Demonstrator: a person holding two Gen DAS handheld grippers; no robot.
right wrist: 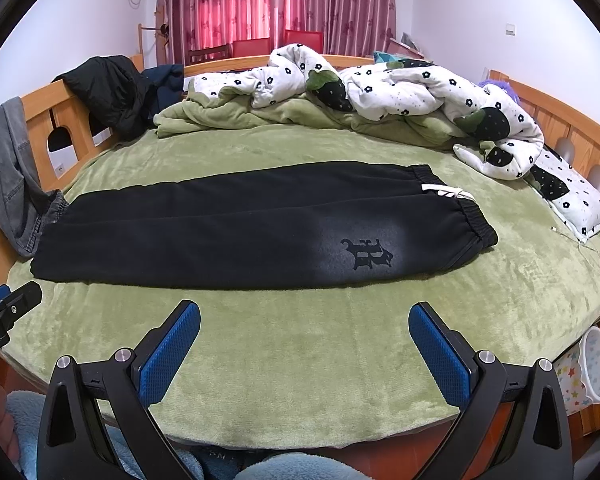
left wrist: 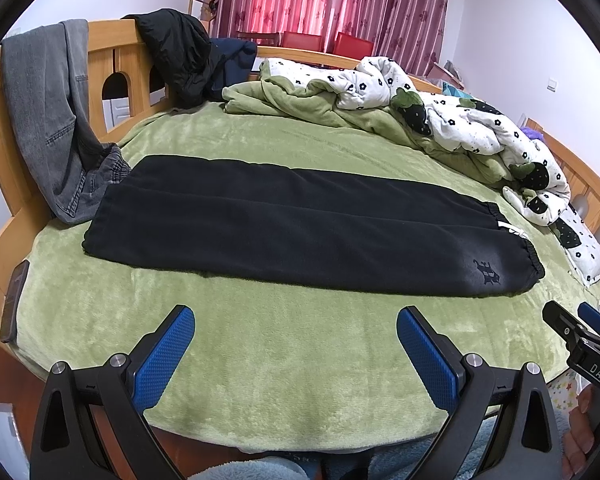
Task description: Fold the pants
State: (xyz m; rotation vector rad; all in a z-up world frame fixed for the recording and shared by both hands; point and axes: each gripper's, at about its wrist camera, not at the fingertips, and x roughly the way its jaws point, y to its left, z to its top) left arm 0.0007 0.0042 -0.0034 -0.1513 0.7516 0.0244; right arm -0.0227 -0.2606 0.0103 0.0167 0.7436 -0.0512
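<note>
Green plush blanket [left wrist: 300,360] across the wooden bed [left wrist: 104,40]. Crumpled flower-print quilt [right wrist: 420,88] heaped along the far side. Black pants [right wrist: 220,232], already folded leg over leg, flat mid-blanket, waistband to the right, legs toward grey jeans [left wrist: 44,112] draped over the frame. Left gripper [left wrist: 296,320] and right gripper [right wrist: 304,316] just short of the pants' near edge, blue pads spread wide, nothing held.
</note>
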